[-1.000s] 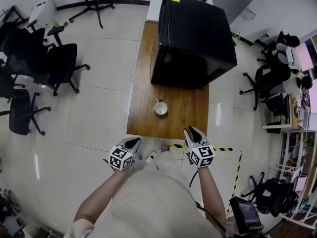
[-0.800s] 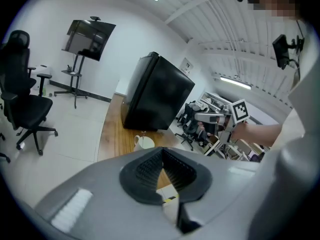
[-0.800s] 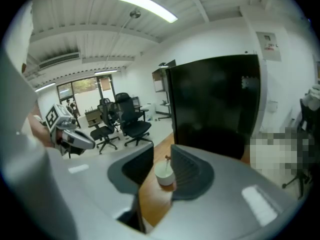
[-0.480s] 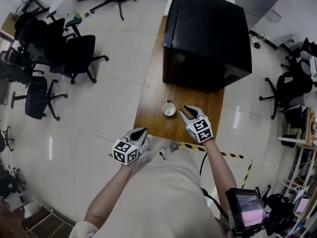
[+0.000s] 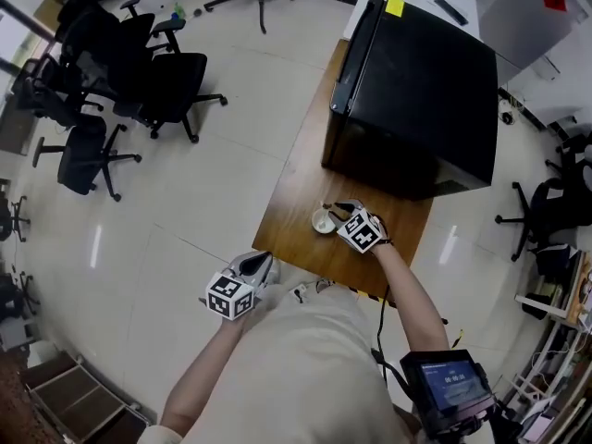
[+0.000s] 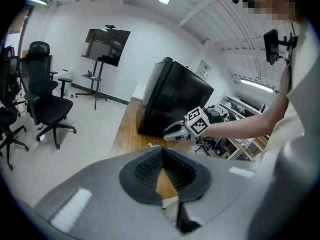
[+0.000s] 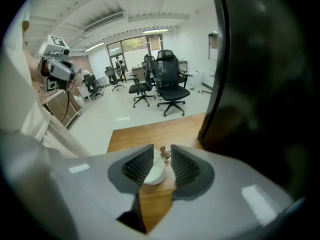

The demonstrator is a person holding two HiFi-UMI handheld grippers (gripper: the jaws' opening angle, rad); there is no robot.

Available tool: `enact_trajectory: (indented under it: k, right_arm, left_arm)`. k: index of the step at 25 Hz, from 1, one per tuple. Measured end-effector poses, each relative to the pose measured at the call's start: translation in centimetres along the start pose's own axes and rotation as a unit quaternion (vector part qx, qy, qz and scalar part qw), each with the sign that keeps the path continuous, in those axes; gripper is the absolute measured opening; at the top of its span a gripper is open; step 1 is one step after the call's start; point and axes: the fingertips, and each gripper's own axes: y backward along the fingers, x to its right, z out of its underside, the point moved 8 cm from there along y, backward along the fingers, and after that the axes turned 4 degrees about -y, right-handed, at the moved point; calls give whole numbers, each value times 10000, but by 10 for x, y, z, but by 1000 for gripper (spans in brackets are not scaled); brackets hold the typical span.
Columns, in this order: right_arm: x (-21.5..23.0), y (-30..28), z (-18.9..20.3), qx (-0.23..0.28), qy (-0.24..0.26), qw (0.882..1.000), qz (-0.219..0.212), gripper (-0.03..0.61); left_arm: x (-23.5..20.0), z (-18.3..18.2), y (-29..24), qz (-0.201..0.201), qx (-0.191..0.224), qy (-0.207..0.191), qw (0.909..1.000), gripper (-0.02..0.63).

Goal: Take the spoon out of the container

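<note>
A small white bowl (image 5: 323,221) stands on the brown wooden table (image 5: 296,202), in front of a big black cabinet (image 5: 416,81). In the right gripper view a spoon handle with a small brown knob (image 7: 163,153) sticks up from the bowl (image 7: 154,174). My right gripper (image 5: 341,209) hangs over the table just right of the bowl. It is open (image 7: 161,166), and the bowl and handle show in the gap, untouched. My left gripper (image 5: 265,260) is off the table's near corner over the floor, its tips together (image 6: 162,156) with nothing held.
The black cabinet fills the table's far half and stands close behind the bowl. Several black office chairs (image 5: 111,91) are on the floor to the left. Yellow-black tape (image 5: 370,294) marks the floor at the table's near edge. A person's arm (image 6: 240,126) reaches across the left gripper view.
My right gripper has moved from the table's near edge forward and down to beside the bowl, rolling as it went. The left gripper stayed off the table's near corner.
</note>
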Motion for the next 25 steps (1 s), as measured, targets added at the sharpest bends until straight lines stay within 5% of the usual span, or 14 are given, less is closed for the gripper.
enact_trajectory:
  k: [12,25]
  right_arm:
    - [11,-48,4,-489,461,9962,-560,98]
    - [16,-39,16,-97,-132,9992,-360,48]
  left_arm:
    - [4,15,9,-395,-70,206,9990,-14]
    - [5,20,10,-502,-107,156,9986,-14]
